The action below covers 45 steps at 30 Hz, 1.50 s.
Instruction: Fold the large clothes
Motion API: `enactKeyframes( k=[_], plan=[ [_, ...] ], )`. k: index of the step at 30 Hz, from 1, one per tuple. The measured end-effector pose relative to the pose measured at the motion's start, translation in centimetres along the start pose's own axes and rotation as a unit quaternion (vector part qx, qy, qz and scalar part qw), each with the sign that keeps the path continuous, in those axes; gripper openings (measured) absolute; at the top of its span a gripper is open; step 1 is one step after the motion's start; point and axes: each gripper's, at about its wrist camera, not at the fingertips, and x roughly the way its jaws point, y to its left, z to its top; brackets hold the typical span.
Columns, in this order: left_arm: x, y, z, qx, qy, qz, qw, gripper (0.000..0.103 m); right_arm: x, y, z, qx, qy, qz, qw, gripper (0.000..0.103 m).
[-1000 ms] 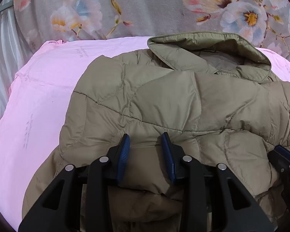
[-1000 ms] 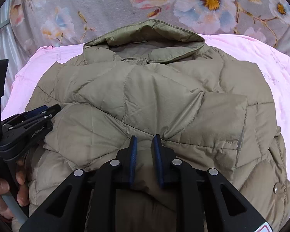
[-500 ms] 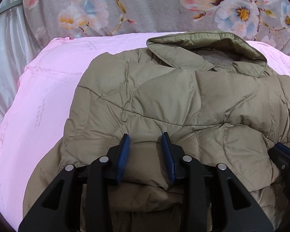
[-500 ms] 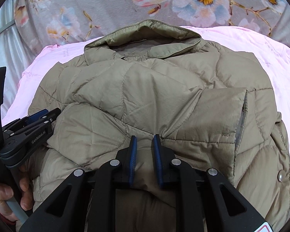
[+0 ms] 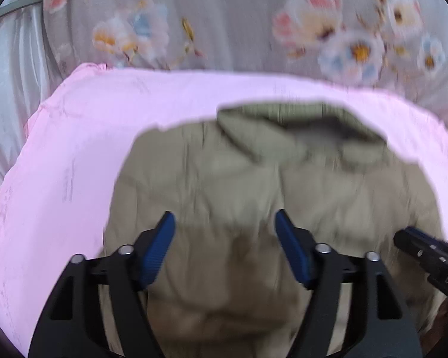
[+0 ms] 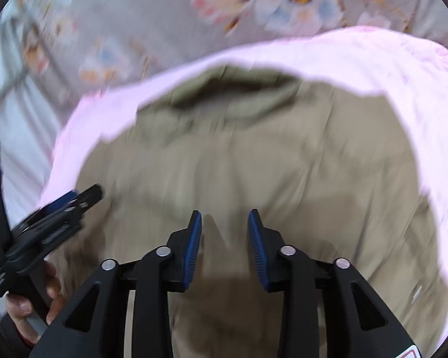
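Both pairs of tongs have let go of the folded hem they were pinching a second ago, and both views now show more of the pink surface around the coat. An olive quilted jacket (image 5: 254, 185) lies folded on a pink quilt (image 5: 74, 149), collar (image 5: 298, 125) at the far end and the doubled-over lower edge nearest the cameras. Both views are blurred, so the stitching and the fold line are hard to make out.

The left tongs (image 5: 225, 246) are opening and stand wide, with jacket fabric below the gap but neither blue pad pressing on it. The right tongs (image 6: 225, 246) are also opening, less wide, and likewise clear of the cloth. In the right view a person's hand (image 6: 30, 304) grips the left tool's handle at the lower left. Beyond the quilt hangs a grey floral fabric (image 5: 239, 24), with pale silky cloth (image 5: 12, 89) at the far left.

Risk, as a judgement: the puffy filling looks springy, so the released fold may lift or slide back open. A pad could also catch the slippery shell in withdrawing and drag the layers out of line.
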Motion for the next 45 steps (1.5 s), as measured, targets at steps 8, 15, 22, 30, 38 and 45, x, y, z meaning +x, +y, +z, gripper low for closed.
enactKeyframes(
  k=[8, 15, 22, 30, 38, 45],
  plan=[
    [10.6, 1.2, 5.4, -0.129, 0.112, -0.074, 0.9826, 0.079, 5.7, -4.2, 7.3, 0.130, 0.012, 0.050, 0.990, 0.039],
    [13.4, -1.6, 4.2, -0.046, 0.107, -0.021, 0.9930, 0.044, 8.7, -3.4, 8.1, 0.085, 0.019, 0.033, 0.996, 0.005],
    [13.9, -3.4, 2.5, 0.017, 0.085, 0.035, 0.9956, 0.042, 10.1, -3.8, 6.4, 0.069, 0.025, -0.004, 0.997, 0.000],
    [11.1, 1.3, 4.2, -0.071, 0.080, -0.055, 0.9928, 0.061, 5.6, -4.6, 6.8, 0.075, 0.008, 0.026, 0.997, 0.031],
    [14.1, 4.9, 10.7, -0.207, 0.097, -0.122, 0.9658, 0.075, 6.7, -7.8, 11.6, 0.254, -0.010, 0.155, 0.955, 0.061],
    [20.1, 3.8, 10.9, -0.266, 0.199, -0.134, 0.9335, 0.053, 12.2, -10.6, 11.1, 0.441, 0.030, 0.198, 0.875, 0.026]
  ],
)
